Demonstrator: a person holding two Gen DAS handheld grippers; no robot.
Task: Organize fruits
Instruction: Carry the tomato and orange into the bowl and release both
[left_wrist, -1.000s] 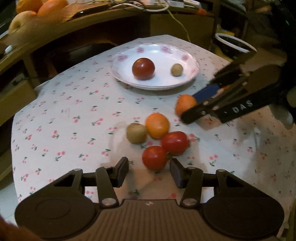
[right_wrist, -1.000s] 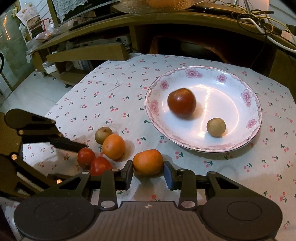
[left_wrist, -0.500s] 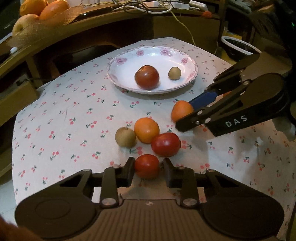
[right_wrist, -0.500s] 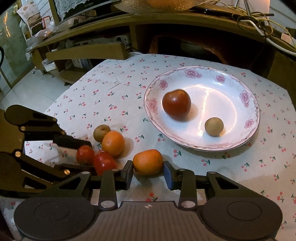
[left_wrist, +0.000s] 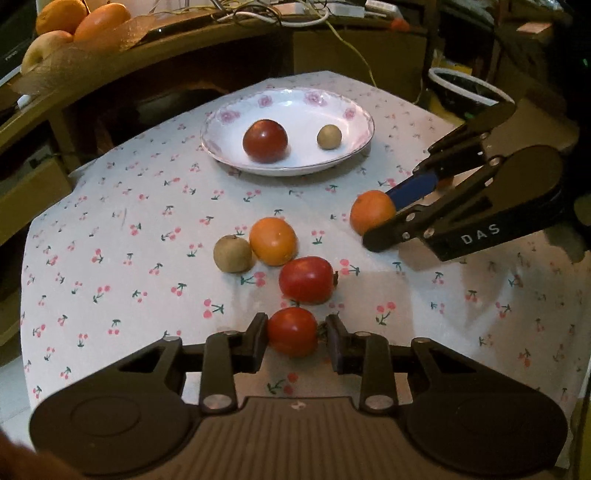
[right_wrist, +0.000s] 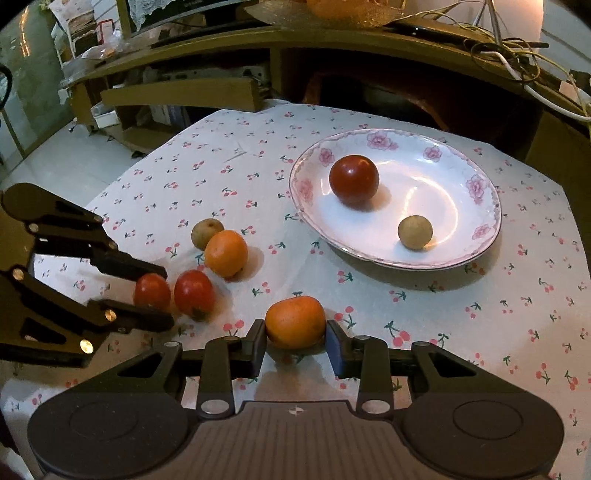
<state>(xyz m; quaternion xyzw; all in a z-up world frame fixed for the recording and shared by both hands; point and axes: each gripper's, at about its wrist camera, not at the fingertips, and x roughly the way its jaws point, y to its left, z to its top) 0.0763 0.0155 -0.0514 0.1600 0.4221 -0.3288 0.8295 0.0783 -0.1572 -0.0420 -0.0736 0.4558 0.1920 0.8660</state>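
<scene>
Near the plate (left_wrist: 225, 147), the left gripper (left_wrist: 295, 332) pinches a red tomato (left_wrist: 292, 331) between its fingers; the right gripper (right_wrist: 295, 338) clamps an orange (right_wrist: 294, 321), closer to the plate

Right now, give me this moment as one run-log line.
left gripper: shut on small red tomato | right gripper: shut on round orange | white floral plate: dark red tomato, small tan fruit

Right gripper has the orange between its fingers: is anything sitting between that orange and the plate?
Nothing visible blocks it. In the right wrist view, only bare tablecloth lies between the orange in the right gripper and the plate. The other loose fruits lie off to the left.
</scene>
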